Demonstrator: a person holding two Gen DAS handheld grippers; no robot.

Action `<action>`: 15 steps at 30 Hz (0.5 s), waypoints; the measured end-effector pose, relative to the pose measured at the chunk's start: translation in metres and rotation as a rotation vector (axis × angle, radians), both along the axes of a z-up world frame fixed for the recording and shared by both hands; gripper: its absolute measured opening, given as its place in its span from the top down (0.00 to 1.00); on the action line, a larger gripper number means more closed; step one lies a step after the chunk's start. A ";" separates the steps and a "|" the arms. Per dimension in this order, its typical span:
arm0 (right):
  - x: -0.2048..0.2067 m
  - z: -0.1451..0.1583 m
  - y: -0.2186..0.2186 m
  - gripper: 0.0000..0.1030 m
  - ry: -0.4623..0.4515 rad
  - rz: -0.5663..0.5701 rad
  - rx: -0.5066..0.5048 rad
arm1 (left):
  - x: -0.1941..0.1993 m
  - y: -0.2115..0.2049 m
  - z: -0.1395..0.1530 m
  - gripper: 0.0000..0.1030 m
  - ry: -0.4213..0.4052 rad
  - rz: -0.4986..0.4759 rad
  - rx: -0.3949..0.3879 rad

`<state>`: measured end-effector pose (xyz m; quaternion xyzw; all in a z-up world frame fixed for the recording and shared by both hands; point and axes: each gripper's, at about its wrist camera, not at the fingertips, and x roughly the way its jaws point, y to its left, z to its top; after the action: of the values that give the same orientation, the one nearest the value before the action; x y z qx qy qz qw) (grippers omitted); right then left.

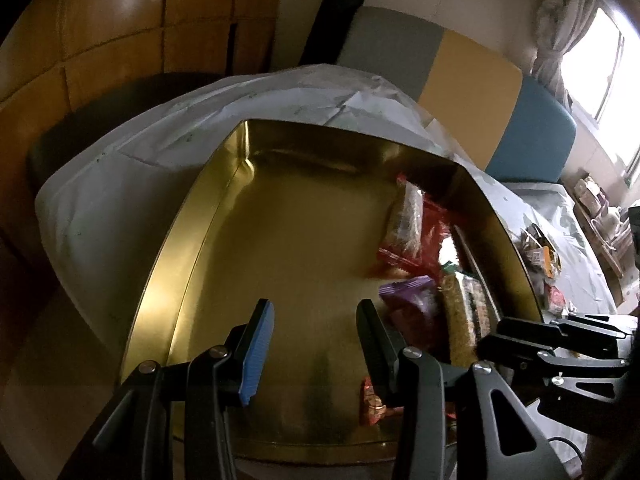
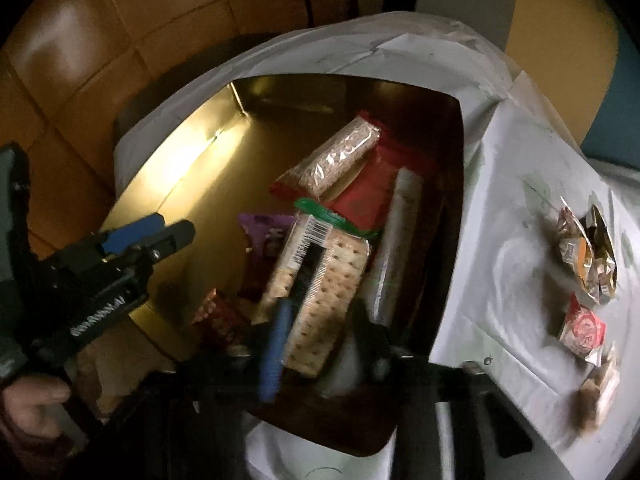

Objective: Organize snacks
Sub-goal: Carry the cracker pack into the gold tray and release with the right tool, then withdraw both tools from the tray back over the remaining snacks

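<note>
— Several snacks [image 2: 588,256] wait on your desk [image 2: 516,264]; others fill the tin [image 1: 192,220]. Both grippers?
— Left hand-held gripper [image 1: 316,344] gapes empty; right hand-held gripper [image 2: 320,328] straddles the crackers [image 2: 320,280], loose. Fetch more.

The left hand-held gripper [image 1: 314,340] points forward and downward, its two fingers spread wide apart with nothing between them. One finger carries a blue ribbed pad [image 1: 258,350]; the other finger [image 1: 374,344] is black. In the right wrist view this same gripper enters from the left edge, and the person's left hand [image 2: 34,404] grips its handle low at that edge, fingers curled around it.

The right hand-held gripper [image 2: 320,328] also points forward and down. Its blue-padded finger [image 2: 276,348] and its dark finger [image 2: 370,332] stand apart, both blurred. In the left wrist view its black body juts in from the right edge, close beside the left gripper.
</note>
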<state>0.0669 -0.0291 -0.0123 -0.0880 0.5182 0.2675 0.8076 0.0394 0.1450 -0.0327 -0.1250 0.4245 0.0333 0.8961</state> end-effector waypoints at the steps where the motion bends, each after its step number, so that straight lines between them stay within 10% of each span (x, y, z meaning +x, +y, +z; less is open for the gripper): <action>1: -0.001 0.001 -0.001 0.74 -0.003 -0.001 0.005 | 0.000 -0.002 0.001 0.58 -0.003 -0.007 0.005; 15: -0.023 0.034 -0.045 0.73 -0.107 -0.056 0.026 | -0.009 -0.020 0.014 0.58 -0.024 -0.063 0.039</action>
<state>0.0440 -0.0736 0.0218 -0.0770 0.4731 0.2463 0.8424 0.0301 0.1253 -0.0186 -0.0946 0.4167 0.0119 0.9040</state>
